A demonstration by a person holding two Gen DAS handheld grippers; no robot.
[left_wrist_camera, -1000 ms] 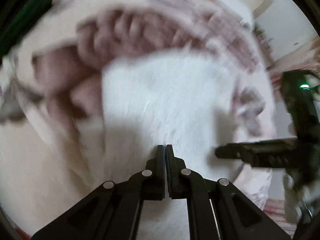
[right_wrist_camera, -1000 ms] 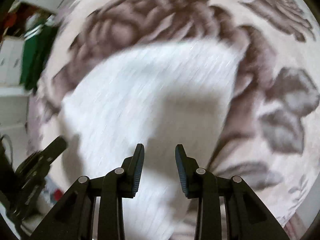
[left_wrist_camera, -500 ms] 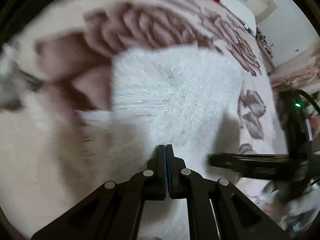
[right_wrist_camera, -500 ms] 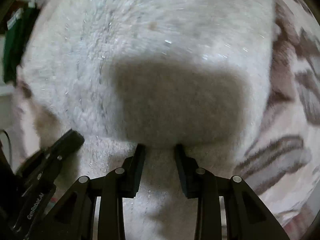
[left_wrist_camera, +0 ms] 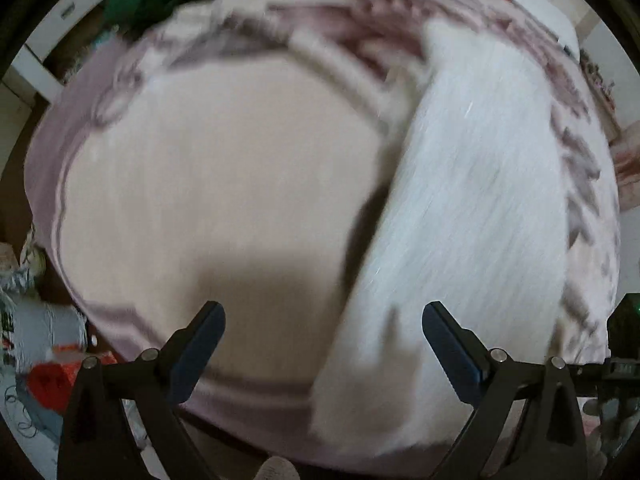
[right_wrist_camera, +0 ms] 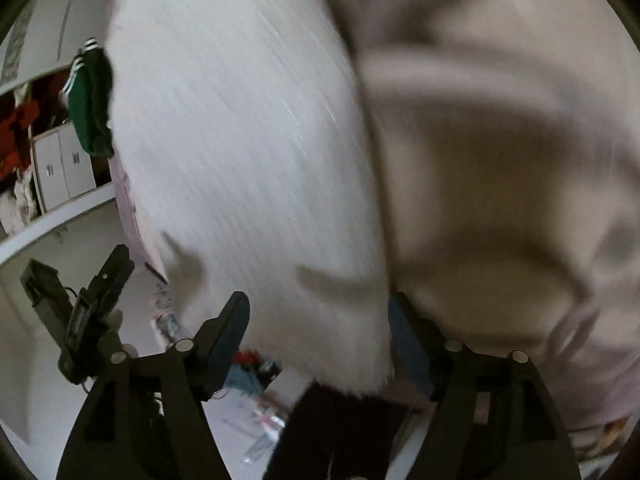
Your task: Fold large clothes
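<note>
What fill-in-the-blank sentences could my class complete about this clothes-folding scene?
1. The left gripper has its jaws ____.
2. The fluffy garment on the blanket is ____ in colour.
3. Beside the white drawers, the hanging garment with white stripes is ____.
4. The right gripper grips ____.

Missing words: open; white; green; nothing

A home bedroom: floral bedspread, white drawers, and a green garment hanging nearby.
</note>
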